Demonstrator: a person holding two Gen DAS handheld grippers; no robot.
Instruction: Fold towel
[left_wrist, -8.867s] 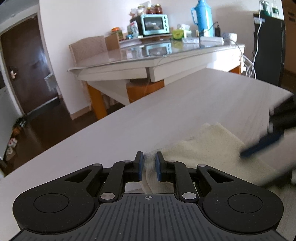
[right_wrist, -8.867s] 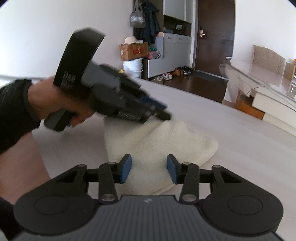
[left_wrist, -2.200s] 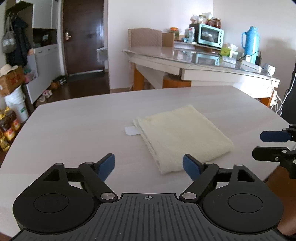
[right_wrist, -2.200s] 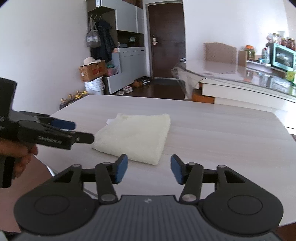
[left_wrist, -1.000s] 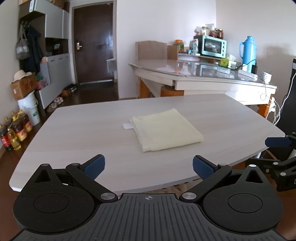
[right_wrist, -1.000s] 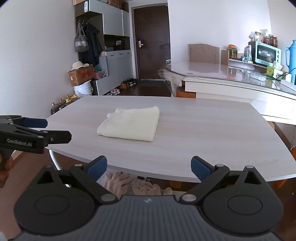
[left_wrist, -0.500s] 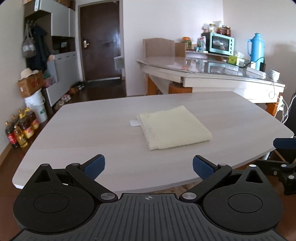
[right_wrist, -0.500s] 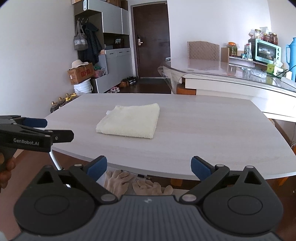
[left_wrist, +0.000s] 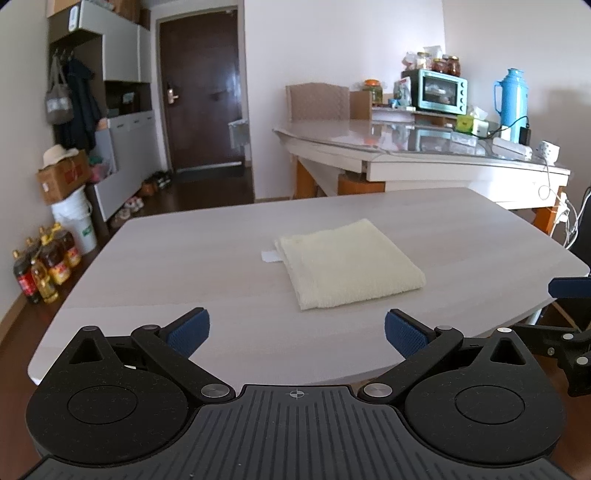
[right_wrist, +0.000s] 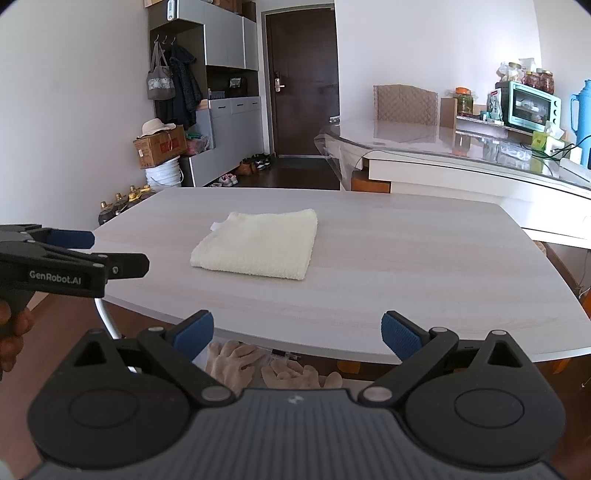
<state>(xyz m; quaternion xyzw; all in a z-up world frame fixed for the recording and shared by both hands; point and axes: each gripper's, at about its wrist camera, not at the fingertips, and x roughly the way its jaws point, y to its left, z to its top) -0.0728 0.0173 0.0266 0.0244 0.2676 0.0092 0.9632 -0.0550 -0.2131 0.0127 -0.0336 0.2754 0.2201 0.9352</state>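
A cream towel (left_wrist: 347, 264) lies folded into a flat rectangle in the middle of the pale wooden table (left_wrist: 166, 273); the right wrist view shows the same towel (right_wrist: 258, 249) on that table (right_wrist: 424, 258). A small white tag pokes out at its far left corner. My left gripper (left_wrist: 297, 328) hangs open and empty at the table's near edge, well short of the towel. My right gripper (right_wrist: 297, 330) is open too, pulled back past the table edge. Each gripper shows at the side of the other's view, held by a hand (right_wrist: 11, 332).
A second table (left_wrist: 424, 155) with a glass top stands behind, carrying a teal oven (left_wrist: 441, 90), a blue flask (left_wrist: 511, 103) and cables. Bottles (left_wrist: 44, 266), a bucket and a box sit on the floor at the left. Pale gloves (right_wrist: 258, 363) lie under the table.
Both grippers let go of the towel and opened wide, then drew back from the table. In the last half second the views shifted only slightly.
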